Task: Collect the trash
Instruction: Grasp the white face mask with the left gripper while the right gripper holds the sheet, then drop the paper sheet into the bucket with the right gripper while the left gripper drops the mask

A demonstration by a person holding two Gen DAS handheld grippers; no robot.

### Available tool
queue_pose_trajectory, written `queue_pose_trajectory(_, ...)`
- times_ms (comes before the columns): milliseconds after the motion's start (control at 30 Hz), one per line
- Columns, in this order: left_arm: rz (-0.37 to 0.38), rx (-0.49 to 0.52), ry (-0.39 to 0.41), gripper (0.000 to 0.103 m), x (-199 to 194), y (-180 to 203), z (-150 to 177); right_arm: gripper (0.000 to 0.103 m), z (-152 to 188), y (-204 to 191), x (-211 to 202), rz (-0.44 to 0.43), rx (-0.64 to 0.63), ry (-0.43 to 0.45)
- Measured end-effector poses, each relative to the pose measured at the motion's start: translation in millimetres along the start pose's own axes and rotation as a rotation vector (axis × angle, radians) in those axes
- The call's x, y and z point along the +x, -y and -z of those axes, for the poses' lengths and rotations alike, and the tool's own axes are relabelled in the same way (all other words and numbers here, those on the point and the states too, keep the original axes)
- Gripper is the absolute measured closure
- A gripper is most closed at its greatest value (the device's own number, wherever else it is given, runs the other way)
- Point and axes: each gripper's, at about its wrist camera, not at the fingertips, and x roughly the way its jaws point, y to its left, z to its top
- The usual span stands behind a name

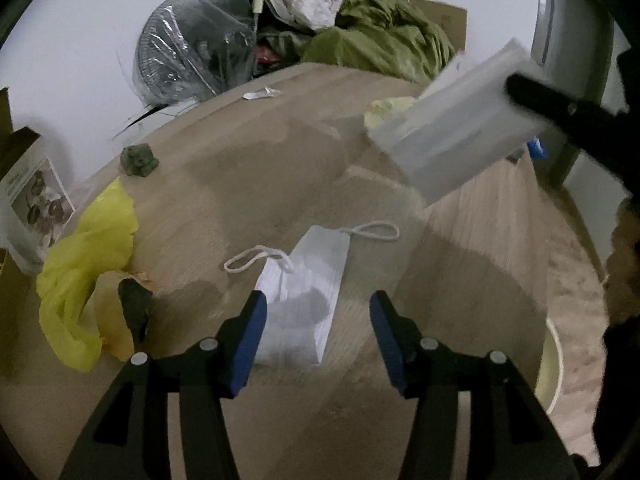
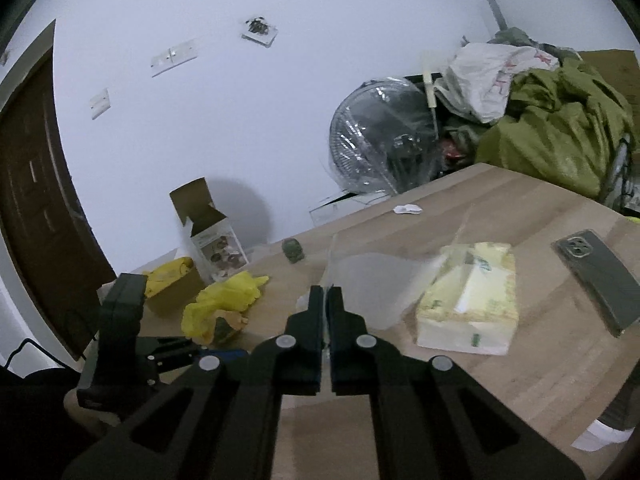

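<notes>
A white face mask [image 1: 305, 292] with ear loops lies flat on the wooden table [image 1: 280, 152]. My left gripper [image 1: 318, 336] is open, its blue pads on either side of the mask's near end, just above it. My right gripper [image 2: 327, 300] is shut on the rim of a clear plastic cup [image 2: 372, 284], held above the table; the cup also shows blurred in the left wrist view [image 1: 460, 128]. A crumpled yellow plastic bag [image 1: 84, 268] with brown scraps lies at the left, seen too in the right wrist view [image 2: 224, 304].
A tissue pack [image 2: 468, 300] and a phone [image 2: 600, 276] lie on the table's right part. A small green lump [image 1: 138, 160] and a white scrap [image 1: 262, 94] lie farther back. A wrapped fan [image 1: 192, 44], green cloth [image 1: 384, 40] and a cream bin [image 1: 550, 364] stand around the table.
</notes>
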Motion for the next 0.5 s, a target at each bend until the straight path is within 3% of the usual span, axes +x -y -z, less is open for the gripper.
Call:
queue_pose_trajectory(133,-0.017,0.017,-0.033,0.05,9.6,-1.0,3.5,0.101,3.2,0.1,-15.0,0.032,-0.01,0.015)
queue_pose_trajectory(200,-0.013,0.024,-0.044,0.079,11.9,-1.7,6.3,0.101,6.5,0.3,-22.9,0.049,-0.011,0.016)
queue_pose_trajectory(233,-0.017,0.02,-0.05,0.083,12.9,-2.5,7.1,0.101,7.9,-0.5,-26.6,0.054,-0.011,0.017)
queue_pose_trajectory(500,0.004,0.028,0.032,0.093,-13.9,4.2,10.2,0.101,18.9,-5.7,-59.6,0.107,-0.016,0.038)
